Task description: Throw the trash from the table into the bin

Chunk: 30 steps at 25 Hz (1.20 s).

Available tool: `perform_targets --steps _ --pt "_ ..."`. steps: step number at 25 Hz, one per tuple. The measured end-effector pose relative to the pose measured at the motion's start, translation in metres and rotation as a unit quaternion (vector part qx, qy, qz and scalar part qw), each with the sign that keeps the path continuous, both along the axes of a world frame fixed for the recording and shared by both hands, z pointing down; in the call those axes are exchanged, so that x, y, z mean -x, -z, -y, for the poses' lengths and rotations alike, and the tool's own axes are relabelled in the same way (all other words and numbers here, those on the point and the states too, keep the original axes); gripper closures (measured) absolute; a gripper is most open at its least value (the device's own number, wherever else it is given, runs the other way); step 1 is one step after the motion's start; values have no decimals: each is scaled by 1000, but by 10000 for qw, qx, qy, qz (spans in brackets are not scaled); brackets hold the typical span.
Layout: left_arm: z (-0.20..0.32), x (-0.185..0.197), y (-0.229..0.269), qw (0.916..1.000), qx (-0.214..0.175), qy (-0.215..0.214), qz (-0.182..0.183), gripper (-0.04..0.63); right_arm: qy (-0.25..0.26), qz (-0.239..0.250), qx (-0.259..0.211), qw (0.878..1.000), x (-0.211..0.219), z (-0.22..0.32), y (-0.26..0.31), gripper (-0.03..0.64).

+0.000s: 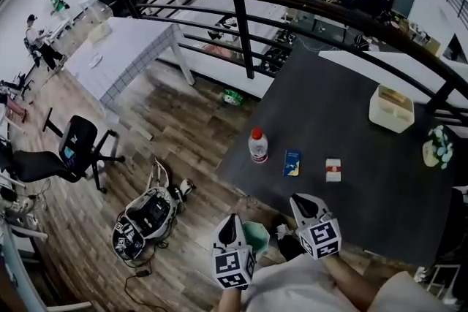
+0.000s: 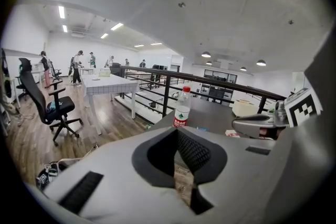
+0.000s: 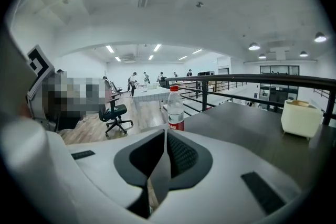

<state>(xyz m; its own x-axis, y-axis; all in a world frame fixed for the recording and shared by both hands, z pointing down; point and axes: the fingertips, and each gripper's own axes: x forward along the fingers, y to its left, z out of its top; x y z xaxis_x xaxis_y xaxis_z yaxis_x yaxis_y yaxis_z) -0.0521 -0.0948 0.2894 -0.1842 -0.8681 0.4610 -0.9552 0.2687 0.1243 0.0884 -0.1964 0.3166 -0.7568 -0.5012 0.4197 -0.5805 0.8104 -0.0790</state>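
Left gripper [image 1: 229, 224]: hovered short of the table's near edge, closed to a thin slit, gripped nothing.
Right gripper [image 1: 303, 204]: hung at that same edge, drawn nearly shut as well, carried nothing.
Table [image 1: 351, 120]: dark, stretched away toward 12 and 1 o'clock.
Bottle [image 1: 257, 145]: stood upright by the table's left corner, at 12 o'clock from the left gripper, untouched.
Blue packet [image 1: 292, 163]: lay flat just beside the bottle, at its 3 o'clock.
Small white-and-red box [image 1: 333, 169]: lay at 3 o'clock of the packet, at 1 o'clock from the right gripper.
Bin [image 1: 257, 236]: green, sat low between the two grippers, at 6 o'clock of the bottle, partly hidden.
Progress: judged not yet begun, with all three pieces on the table.
Risk, bottle: could be knocked over and rolled off the corner at 9 o'clock if reached with the pads this close together.
Risk, packet: too flat for an easy pinch; likely pushed along rather than lifted.
Risk, bin: small and tucked below the edge, so easily missed on release.
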Motion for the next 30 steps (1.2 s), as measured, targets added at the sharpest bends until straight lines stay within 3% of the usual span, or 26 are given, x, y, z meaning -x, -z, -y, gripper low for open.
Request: perform_targets --steps 4,9,13,18,25,30 --pt "23 4 1 10000 57 49 35 571 186 40 272 9994 15 25 -6 505" --pt "46 17 2 9996 139 242 78 571 479 59 215 9986 41 58 -11 454" --pt "61 39 1 9983 254 479 189 571 985 136 364 9944 79 71 -28 396" --pt "71 50 -7 9969 259 733 121 571 1586 -59 198 9871 119 95 -49 314" --pt "74 70 -11 9943 370 959 279 571 1957 -372 202 9797 151 129 -83 225" --pt "73 79 -6 9931 376 1067 307 571 2121 -515 184 9757 169 139 -100 218"
